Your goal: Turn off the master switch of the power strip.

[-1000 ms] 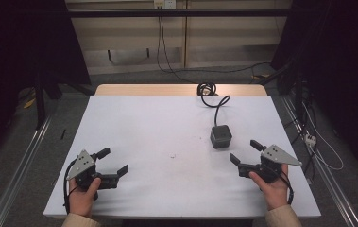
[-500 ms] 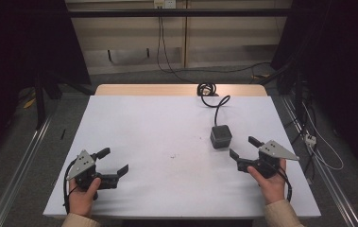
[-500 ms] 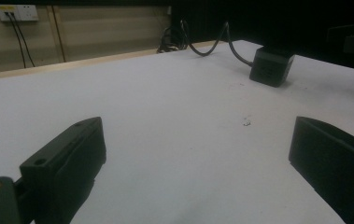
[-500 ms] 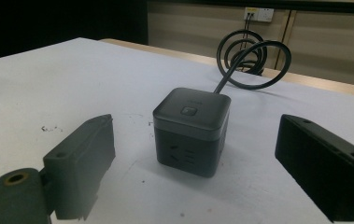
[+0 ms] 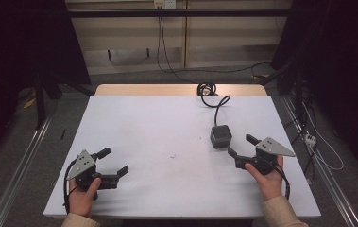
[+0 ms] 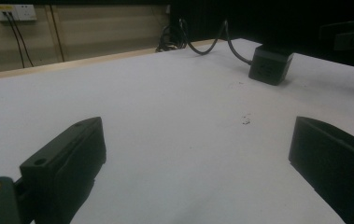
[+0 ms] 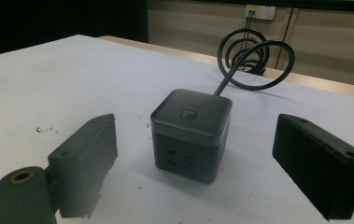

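Note:
A dark grey cube power socket [image 5: 220, 136] sits on the white table [image 5: 167, 127], right of centre, its black cable [image 5: 213, 97] coiling to the far edge. My right gripper [image 5: 242, 145] is open just right of and nearer than the cube, aimed at it. In the right gripper view the cube [image 7: 191, 133] stands a short way ahead, centred between the wide-apart jaws, with the coiled cable [image 7: 251, 58] behind. My left gripper [image 5: 113, 161] rests open at the near left, nothing between its fingers. In the left gripper view the cube [image 6: 270, 63] lies far off at upper right.
A small dark smudge [image 5: 172, 156] marks the table's middle. A wall outlet [image 5: 165, 4] with cables hangs beyond the far edge. Metal rails [image 5: 21, 161] run along the floor on both sides, and a white plug strip [image 5: 310, 139] lies on the floor at right.
My right gripper has edged forward and slightly left toward the cube. The left gripper has stayed put.

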